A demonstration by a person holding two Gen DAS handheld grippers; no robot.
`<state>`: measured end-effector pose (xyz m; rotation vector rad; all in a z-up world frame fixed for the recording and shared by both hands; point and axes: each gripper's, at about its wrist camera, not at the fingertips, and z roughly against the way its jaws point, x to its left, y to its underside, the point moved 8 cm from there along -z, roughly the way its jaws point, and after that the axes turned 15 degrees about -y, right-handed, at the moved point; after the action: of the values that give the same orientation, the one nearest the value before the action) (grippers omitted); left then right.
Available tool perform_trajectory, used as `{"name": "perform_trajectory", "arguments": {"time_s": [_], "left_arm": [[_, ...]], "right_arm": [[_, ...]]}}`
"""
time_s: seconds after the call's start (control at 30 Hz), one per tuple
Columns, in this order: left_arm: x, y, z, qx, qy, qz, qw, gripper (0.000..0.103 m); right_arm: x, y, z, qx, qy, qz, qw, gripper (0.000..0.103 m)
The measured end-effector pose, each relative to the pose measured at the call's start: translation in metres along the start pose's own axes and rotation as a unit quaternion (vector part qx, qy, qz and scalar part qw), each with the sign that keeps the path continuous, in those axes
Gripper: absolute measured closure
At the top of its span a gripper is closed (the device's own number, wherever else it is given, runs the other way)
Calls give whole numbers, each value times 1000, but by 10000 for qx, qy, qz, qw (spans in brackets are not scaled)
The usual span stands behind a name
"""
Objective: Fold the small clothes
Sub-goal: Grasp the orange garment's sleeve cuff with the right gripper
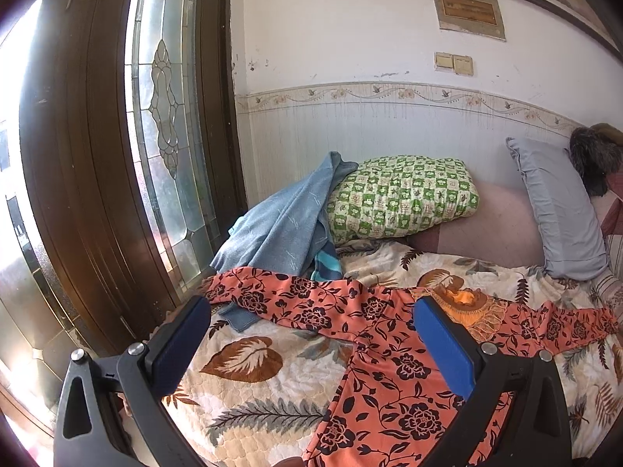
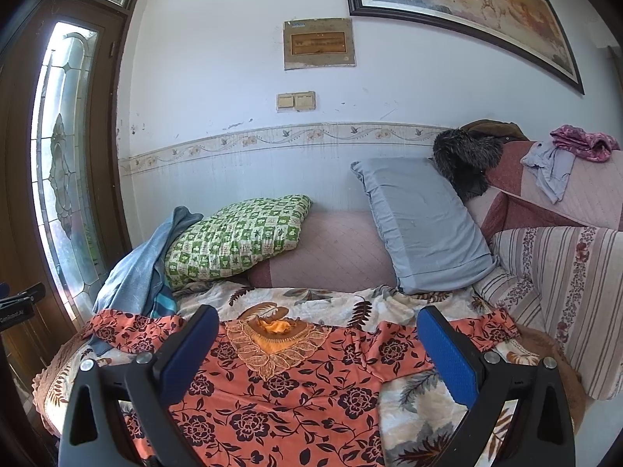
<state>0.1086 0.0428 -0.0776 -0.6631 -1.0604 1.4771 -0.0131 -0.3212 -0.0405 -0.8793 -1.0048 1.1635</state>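
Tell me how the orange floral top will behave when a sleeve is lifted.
The orange floral top looks thin and floppy: it lies wrinkled on the leaf-print bedspread, so it would probably drape and sag. The left sleeve overlaps the blue towel and may drag it.

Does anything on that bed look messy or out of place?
Yes. A blue towel is slumped in a heap over the green checked pillow, its lower edge lying under the orange floral shirt's sleeve. The wall also shows scuffs and chipped paint.
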Motion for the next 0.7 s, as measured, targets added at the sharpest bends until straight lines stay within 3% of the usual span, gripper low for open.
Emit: {"name": "perform_trajectory", "arguments": {"time_s": [0.1,0.2,0.37,0.5,0.7], "left_arm": [[-4,17,-31,285,139,-31,9995,0],[-9,47,-74,868,144,-91,9961,0],[-11,106,-139,2040,-1,211,9787,0],[-35,122,-159,2195,-96,199,9754,0],[-126,115,-192,1979,59,-29,9802,0]], "right_arm": [[-29,14,-1,129,19,-156,9998,0],[-70,35,-9,384,201,-380,9983,0],[-133,80,-43,1018,297,-830,9909,0],[-192,125,-78,1408,362,-1596,9764,0],[-294,168,-120,1137,598,-3038,9440,1]]}}
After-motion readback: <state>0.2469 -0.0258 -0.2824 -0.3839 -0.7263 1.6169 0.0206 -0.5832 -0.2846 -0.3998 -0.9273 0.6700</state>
